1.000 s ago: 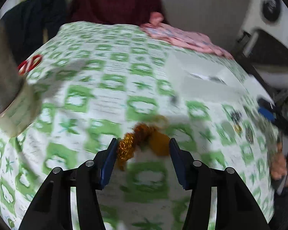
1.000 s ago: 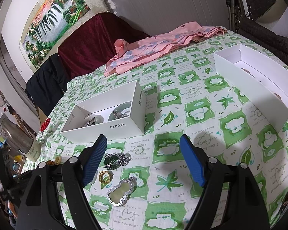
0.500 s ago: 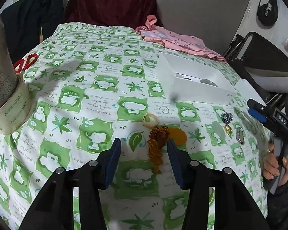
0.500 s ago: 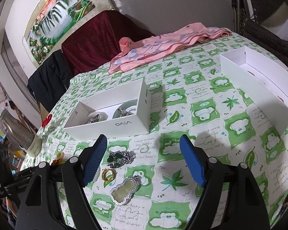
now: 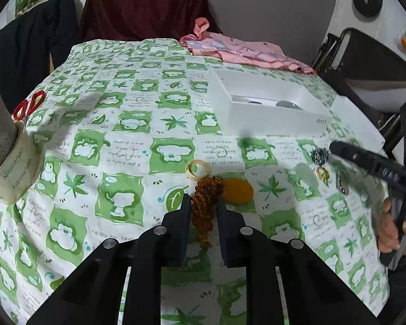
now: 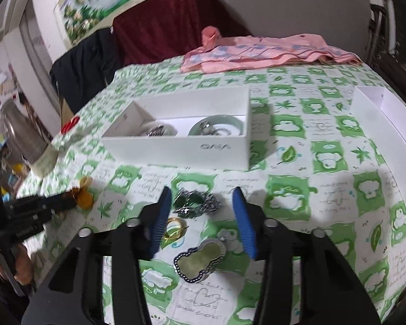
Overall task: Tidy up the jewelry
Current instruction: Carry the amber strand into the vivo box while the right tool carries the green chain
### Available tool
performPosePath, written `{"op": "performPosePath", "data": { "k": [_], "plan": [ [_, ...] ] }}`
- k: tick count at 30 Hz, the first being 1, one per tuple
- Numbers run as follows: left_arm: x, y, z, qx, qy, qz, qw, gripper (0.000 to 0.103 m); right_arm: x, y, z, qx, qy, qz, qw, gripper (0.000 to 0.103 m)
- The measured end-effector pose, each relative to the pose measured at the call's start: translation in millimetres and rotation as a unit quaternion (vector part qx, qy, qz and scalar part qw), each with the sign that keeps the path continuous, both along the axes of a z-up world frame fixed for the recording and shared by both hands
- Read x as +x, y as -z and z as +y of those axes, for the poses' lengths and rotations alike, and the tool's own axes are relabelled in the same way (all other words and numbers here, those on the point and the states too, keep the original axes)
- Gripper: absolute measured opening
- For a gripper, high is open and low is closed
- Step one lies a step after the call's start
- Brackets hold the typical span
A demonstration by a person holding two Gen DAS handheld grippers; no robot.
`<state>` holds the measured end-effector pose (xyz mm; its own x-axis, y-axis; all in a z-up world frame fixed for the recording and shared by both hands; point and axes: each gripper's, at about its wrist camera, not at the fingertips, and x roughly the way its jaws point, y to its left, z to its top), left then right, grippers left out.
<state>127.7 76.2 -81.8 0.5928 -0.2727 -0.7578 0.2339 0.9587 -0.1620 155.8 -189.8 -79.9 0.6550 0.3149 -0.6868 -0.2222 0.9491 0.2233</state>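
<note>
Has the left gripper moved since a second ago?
Yes. The left gripper has closed in around the amber bead strand, jaws narrower, judged against the white box.
</note>
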Motion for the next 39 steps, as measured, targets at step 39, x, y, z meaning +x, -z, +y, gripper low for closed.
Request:
{"op": "performPosePath", "data": {
  "k": [39],
  "plan": [
    [-8.0, -20.2, 23.0, -0.084, -0.014, -0.030, 0.9959, 0.017, -0.6, -12.0, -36.1, 0.113, 0.021, -0.011, 0.993, 0.018]
  ]
}}
